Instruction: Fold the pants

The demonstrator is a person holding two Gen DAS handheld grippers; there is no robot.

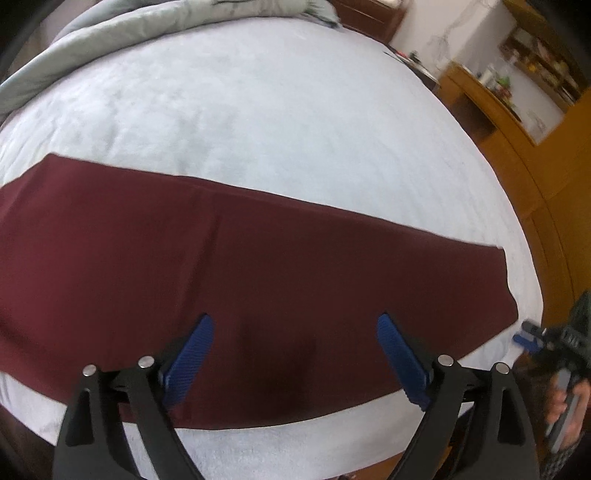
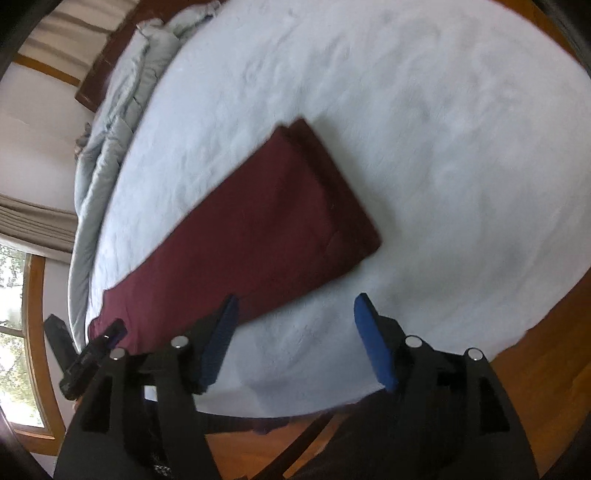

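Note:
Dark maroon pants (image 1: 229, 266) lie flat on a pale blue bed (image 1: 258, 110), folded lengthwise into one long strip; they also show in the right wrist view (image 2: 266, 229). My left gripper (image 1: 295, 332) is open and empty, hovering over the near edge of the pants. My right gripper (image 2: 295, 314) is open and empty, above the bed beside the strip's near edge; its left pad overlaps the cloth's edge in view. The right gripper also shows at the left view's right edge (image 1: 532, 334), beyond the strip's end. The left gripper shows in the right view (image 2: 96, 350) at the strip's other end.
A crumpled grey duvet (image 1: 147, 22) lies along the far side of the bed. Wooden floor (image 1: 535, 184) and a wooden desk with clutter (image 1: 491, 92) are to the right. A window (image 2: 14, 314) and curtains are at the left of the right view.

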